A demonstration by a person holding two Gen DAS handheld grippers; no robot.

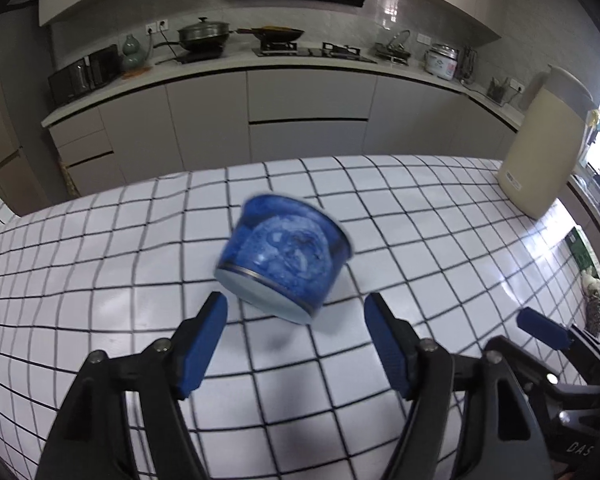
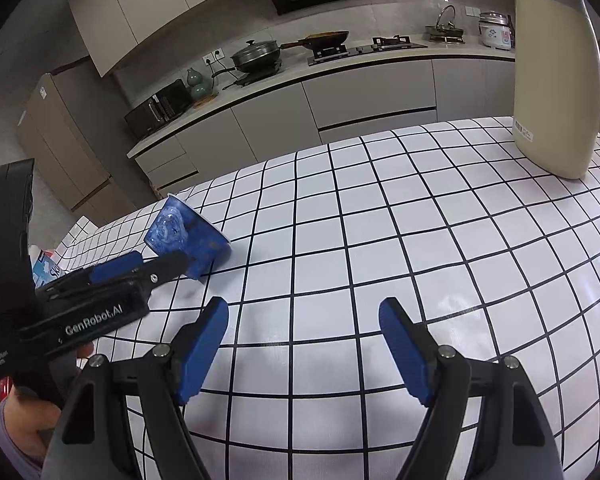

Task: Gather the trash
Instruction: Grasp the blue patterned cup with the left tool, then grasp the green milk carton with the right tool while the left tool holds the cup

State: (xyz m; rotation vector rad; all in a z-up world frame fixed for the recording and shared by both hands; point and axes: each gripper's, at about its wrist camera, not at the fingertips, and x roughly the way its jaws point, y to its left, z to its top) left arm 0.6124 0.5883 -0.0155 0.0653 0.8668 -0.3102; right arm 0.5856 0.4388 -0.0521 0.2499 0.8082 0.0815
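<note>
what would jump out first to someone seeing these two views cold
A blue cup tipped on its side on the black-and-white grid tablecloth, just ahead of the open left gripper. Next, the tall cream bin at the table's far right corner. The right gripper is open over bare cloth.

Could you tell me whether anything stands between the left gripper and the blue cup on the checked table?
Nothing visible does: the blue cup lies tipped just ahead of the open left gripper, with only bare checked tablecloth between.

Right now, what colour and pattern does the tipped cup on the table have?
The cup is blue with paler marbled mottling and a white base, seen best in the left wrist view.
</note>
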